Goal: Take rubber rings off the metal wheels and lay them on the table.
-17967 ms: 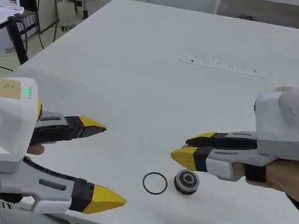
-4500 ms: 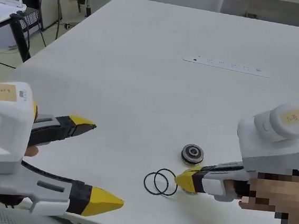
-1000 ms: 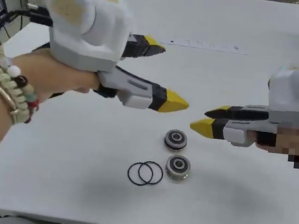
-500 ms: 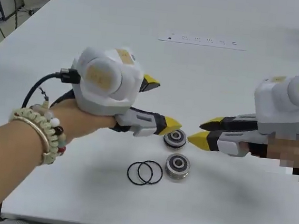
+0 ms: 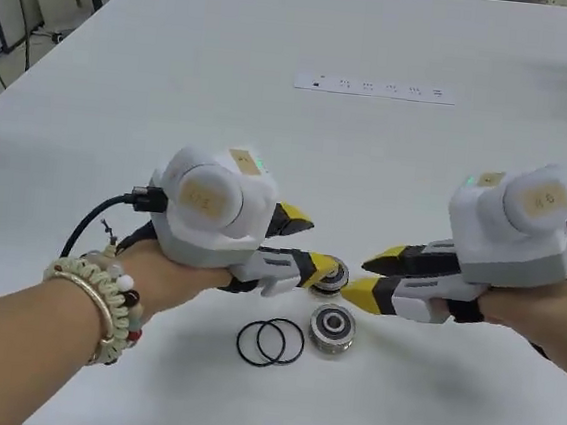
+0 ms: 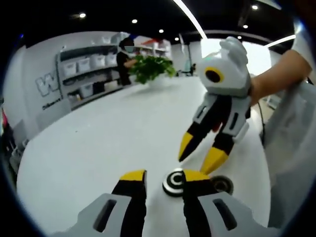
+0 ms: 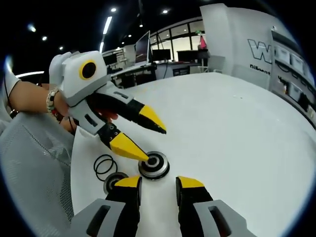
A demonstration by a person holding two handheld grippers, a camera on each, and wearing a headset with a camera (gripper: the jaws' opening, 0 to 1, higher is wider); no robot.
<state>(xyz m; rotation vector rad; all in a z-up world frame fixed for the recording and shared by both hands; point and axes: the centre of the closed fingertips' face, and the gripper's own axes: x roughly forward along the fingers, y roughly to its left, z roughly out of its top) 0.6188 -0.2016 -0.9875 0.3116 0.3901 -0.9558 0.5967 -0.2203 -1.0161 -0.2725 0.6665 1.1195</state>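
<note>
- Both claws have dropped to the work since a second ago, and a second wheel sits by the two loose rings where a few seconds back there was one. I judge the first wheel stripped and this one next.
- Head view: my left claw [image 5: 316, 244] stands wide, its lower jaw over the far wheel [image 5: 330, 278]. My right claw [image 5: 370, 274] is narrowly parted, holding nothing, its tips just beside that wheel.
- The near wheel [image 5: 333, 328] shows a silvery rim. The rings [image 5: 271, 340], overlapped, lie just beside it, close to the near edge of the table [image 5: 176, 82]. A power strip [image 5: 376, 88] lies toward the far edge.
- Left gripper view: my left claw [image 6: 164, 176] is spread, with the far wheel [image 6: 174, 181] between the jaws, not yet gripped. My right claw [image 6: 200, 155] hangs over it, and the near wheel [image 6: 222, 183] is just beyond.
- Right gripper view: my right claw [image 7: 159, 182] is parted and empty, aimed at the far wheel [image 7: 154, 165]. That wheel has a dark band round its rim, which I take for the rubber. The left claw [image 7: 145, 137] seems to touch its top with the lower jaw.
</note>
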